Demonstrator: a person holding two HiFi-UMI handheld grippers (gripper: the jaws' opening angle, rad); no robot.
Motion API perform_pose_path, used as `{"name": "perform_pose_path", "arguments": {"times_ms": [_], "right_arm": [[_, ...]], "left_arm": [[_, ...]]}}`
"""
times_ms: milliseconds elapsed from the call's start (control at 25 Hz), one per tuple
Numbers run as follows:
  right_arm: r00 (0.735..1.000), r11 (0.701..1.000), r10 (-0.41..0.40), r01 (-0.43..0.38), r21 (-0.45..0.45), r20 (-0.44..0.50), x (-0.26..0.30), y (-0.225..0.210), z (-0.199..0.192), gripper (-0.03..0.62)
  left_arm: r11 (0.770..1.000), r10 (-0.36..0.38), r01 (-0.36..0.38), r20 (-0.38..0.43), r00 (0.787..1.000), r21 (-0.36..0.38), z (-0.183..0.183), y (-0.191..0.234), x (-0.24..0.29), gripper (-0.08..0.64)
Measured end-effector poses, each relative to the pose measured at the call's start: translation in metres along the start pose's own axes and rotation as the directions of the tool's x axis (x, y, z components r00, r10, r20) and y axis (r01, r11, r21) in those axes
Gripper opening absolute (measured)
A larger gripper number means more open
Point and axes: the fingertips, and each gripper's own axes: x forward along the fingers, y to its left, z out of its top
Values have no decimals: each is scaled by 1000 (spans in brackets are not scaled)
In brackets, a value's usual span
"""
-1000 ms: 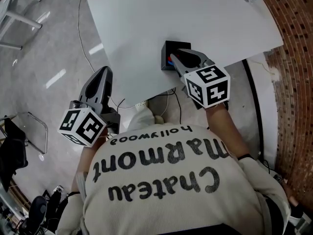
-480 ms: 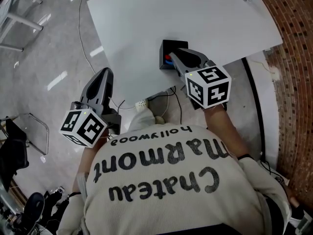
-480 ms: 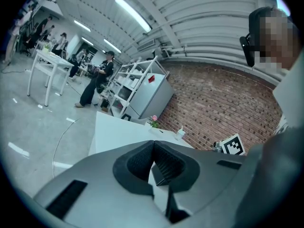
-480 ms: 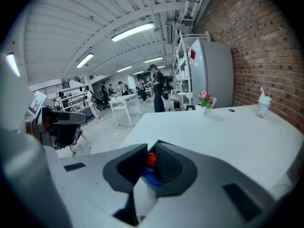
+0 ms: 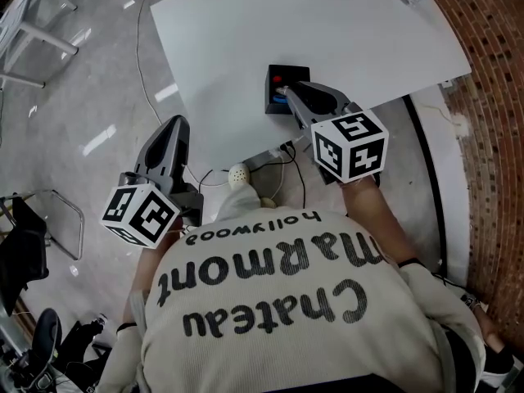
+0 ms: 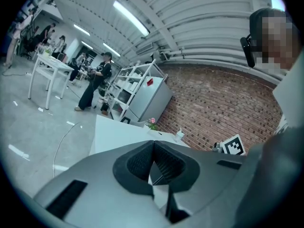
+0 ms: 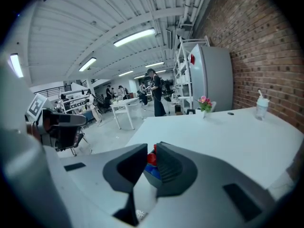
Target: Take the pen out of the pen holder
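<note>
My right gripper [image 7: 152, 152] pinches the red-capped pen [image 7: 151, 158] in the pen holder [image 5: 274, 101] at the table [image 5: 344, 31] edge; left gripper [image 6: 153, 148] is closed, empty; I judge the pen light, stiff, slick; grip below cap.

I look down on a white counter [image 5: 327, 31]. A brick wall [image 5: 491, 97] runs along its right side, glossy grey floor [image 5: 74, 97] along its left. Near its far edge stand pink flowers [image 7: 204, 102] and a clear cup [image 7: 260, 107]. Beyond it stands a grey cabinet [image 7: 213, 80].
</note>
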Motion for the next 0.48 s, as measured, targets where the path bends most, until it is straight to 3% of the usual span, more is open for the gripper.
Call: {"name": "perform_pose_path", "arguments": {"times_ms": [480], "right_arm": [[995,1000,-27,27,1,94,-40,7,10,60]], "left_arm": [[1000,-12,11,41,999,22,0,-25,-29,3]]}}
